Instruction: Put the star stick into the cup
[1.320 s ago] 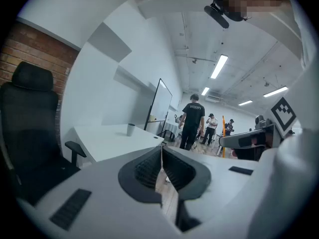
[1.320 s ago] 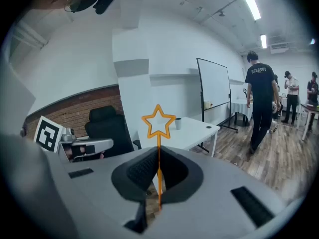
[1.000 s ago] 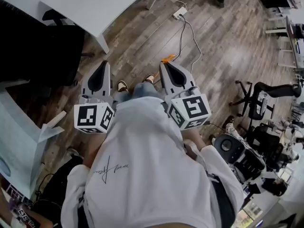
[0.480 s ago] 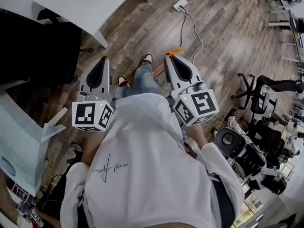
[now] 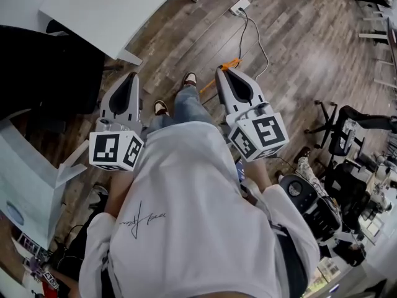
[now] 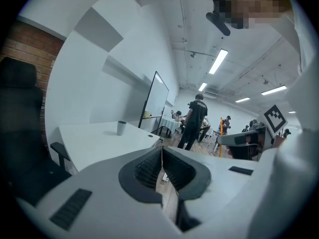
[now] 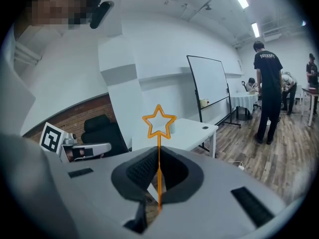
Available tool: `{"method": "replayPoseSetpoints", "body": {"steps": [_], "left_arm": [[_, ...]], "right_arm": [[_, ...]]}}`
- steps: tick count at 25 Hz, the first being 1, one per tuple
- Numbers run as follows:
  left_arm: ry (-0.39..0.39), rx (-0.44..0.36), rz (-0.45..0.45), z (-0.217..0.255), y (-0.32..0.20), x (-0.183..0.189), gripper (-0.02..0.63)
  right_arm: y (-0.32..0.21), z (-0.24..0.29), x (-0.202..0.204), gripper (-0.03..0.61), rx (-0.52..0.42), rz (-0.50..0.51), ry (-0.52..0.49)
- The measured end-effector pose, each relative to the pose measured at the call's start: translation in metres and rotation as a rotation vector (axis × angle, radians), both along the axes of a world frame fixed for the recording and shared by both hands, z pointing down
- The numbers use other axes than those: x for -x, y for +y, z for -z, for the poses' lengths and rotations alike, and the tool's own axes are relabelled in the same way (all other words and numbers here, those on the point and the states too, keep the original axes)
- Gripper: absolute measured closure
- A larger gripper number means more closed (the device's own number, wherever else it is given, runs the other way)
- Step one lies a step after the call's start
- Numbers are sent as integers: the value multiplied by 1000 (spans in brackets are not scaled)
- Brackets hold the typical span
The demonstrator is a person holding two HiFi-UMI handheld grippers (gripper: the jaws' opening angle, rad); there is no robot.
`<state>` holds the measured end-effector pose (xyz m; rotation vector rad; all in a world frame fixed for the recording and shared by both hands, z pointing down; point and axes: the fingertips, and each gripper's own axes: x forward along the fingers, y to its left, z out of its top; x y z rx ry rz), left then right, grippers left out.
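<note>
While the right hand-held gripper (image 7: 159, 157) pinches the star stick (image 7: 159, 141), the left hand-held gripper (image 6: 162, 154) is clenched empty.

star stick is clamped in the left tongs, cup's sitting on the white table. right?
Not quite: the star stick is clamped in the right tongs, not the left. The right gripper view shows it upright between the jaws, star above them. The left tongs are shut on nothing. The cup does sit on the white table, as the left gripper view shows.
</note>
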<state>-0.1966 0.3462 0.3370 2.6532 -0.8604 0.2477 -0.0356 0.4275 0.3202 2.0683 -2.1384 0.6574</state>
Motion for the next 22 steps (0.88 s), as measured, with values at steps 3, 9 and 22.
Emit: {"method": "replayPoseSetpoints", "body": {"steps": [3,9,22], "left_arm": [[-15,-7,0,0,-14,-25,606],[-37,-31,18,3,-40,-70,606],[-39,-64,73,9,-82,-140,606]], "right_arm": [[-16,1,-24,568,-14,8,-14],[-46,0,-68,568,-35,49,-32],[-87,-19,-132,568,-40,126,-83]]}}
